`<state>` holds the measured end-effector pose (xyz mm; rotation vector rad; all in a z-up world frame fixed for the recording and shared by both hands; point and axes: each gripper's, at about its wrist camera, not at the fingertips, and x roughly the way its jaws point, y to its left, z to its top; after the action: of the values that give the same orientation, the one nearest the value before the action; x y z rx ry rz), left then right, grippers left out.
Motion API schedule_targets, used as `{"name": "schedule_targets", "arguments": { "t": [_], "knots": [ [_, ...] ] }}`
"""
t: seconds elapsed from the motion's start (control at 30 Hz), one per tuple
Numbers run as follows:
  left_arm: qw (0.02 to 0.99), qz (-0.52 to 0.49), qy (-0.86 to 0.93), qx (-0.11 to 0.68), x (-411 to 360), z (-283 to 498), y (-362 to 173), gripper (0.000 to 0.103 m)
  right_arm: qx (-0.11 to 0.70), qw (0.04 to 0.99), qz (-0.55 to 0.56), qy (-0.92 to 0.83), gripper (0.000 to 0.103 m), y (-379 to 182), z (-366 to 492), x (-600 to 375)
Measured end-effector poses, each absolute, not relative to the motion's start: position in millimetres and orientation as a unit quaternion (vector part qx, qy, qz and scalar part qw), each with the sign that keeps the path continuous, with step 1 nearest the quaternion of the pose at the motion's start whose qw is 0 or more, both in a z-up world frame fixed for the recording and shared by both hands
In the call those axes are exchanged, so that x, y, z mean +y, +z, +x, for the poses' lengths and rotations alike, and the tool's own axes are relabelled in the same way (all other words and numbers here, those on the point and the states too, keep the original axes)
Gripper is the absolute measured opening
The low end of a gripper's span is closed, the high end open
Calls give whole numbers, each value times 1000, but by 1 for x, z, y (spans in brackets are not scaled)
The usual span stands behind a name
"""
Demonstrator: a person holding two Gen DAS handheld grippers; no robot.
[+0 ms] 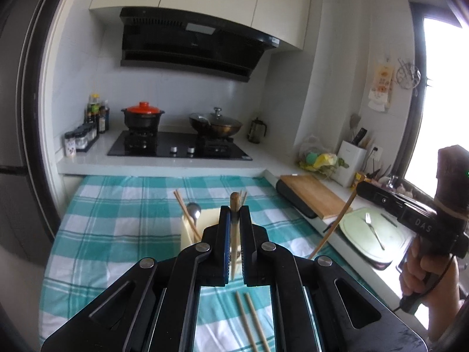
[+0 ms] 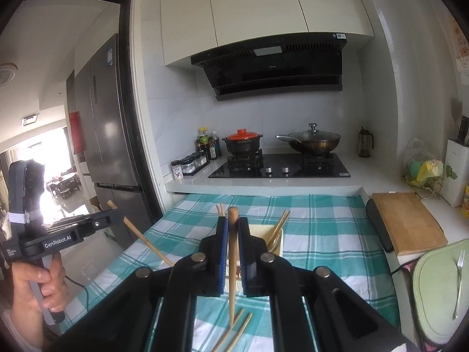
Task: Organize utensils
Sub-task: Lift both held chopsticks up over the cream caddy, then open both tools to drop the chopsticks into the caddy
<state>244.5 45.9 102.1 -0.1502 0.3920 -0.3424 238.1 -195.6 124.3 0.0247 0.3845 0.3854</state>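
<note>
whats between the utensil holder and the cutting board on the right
Only bare checkered cloth separates the utensil holder from the cutting board, clearest in the right wrist view; the left wrist view agrees.

A home kitchen: a gas hob (image 2: 280, 165) carries a red-lidded clay pot (image 2: 242, 142) and a lidded wok (image 2: 310, 142), with a range hood (image 2: 272, 64) above it and a fridge (image 2: 108, 111) to its left.
</note>
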Motion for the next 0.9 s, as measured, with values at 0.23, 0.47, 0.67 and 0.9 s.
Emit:
{"name": "schedule_targets", "arguments": {
  "t": [0.23, 0.47, 0.67, 0.9],
  "knots": [
    [972, -54, -146, 174, 37, 293, 124, 4, 149, 970, 5, 193, 7, 157, 284, -180],
    [962, -50, -146, 226, 26, 354, 99, 4, 147, 970, 6, 192, 7, 148, 345, -164],
    [937, -58, -155, 307, 17, 404, 57, 4, 235, 952, -8, 194, 7, 101, 410, -148],
    [924, -56, -133, 355, 2, 444, 24, 16, 332, 924, 13, 191, 8, 38, 476, -145]
  ]
}}
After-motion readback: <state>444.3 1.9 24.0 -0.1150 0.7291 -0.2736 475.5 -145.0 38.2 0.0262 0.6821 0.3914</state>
